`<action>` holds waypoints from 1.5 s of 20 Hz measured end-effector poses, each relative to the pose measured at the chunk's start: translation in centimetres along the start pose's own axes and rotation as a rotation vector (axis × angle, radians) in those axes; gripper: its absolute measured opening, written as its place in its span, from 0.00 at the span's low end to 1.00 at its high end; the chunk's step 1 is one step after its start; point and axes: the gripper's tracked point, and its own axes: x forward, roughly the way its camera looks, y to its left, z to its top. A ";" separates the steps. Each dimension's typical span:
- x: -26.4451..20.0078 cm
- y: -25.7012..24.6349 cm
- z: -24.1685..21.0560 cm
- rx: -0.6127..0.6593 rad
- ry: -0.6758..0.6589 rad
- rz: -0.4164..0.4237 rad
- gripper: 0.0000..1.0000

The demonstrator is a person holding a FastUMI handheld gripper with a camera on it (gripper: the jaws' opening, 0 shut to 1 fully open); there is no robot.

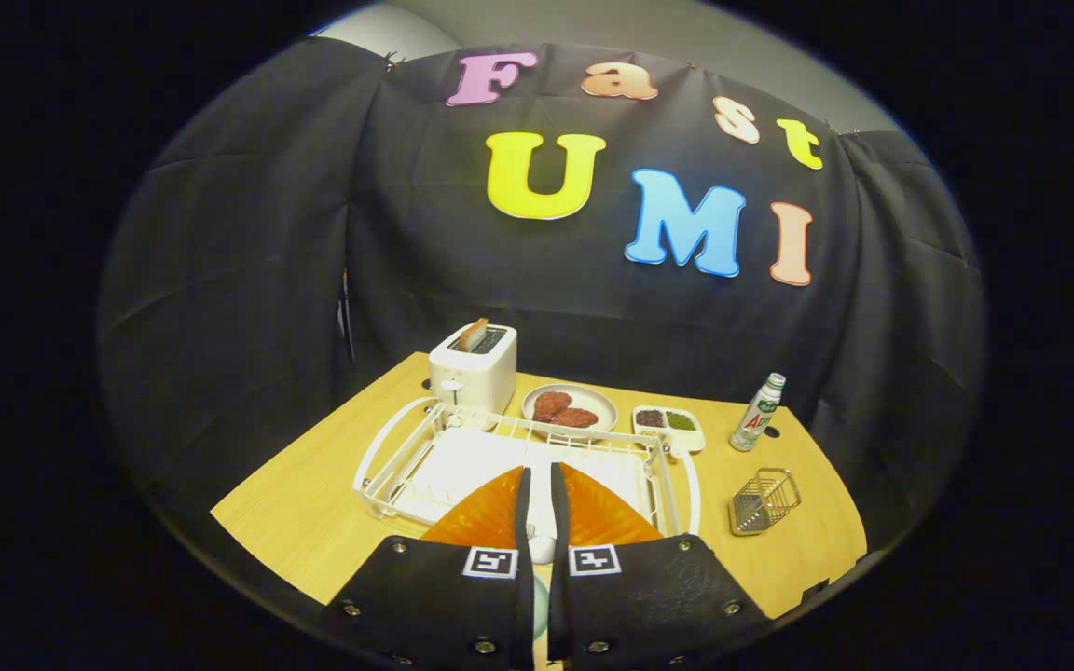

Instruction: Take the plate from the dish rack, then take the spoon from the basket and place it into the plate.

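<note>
The claw (537,499) hovers over a wooden worktop (313,503), fingers drawn narrow around a small pale object, seemingly the spoon (542,548), though contact is unclear. Just beyond the fingertips sits the white dish rack (406,447). A wire basket (763,501) stands to its right, near a bottle (758,413). Farther back: a plate (570,408) of red food, a divided dish (668,425) and a toaster (473,368).
</note>
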 end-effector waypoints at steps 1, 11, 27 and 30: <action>0.0 1.2 -0.9 -0.001 0.017 0.021 0.06; 2.3 8.5 -6.1 -0.011 0.125 0.122 0.06; 3.7 7.1 -7.5 0.004 0.158 0.117 0.50; 3.9 6.3 -7.8 0.025 0.171 0.090 1.00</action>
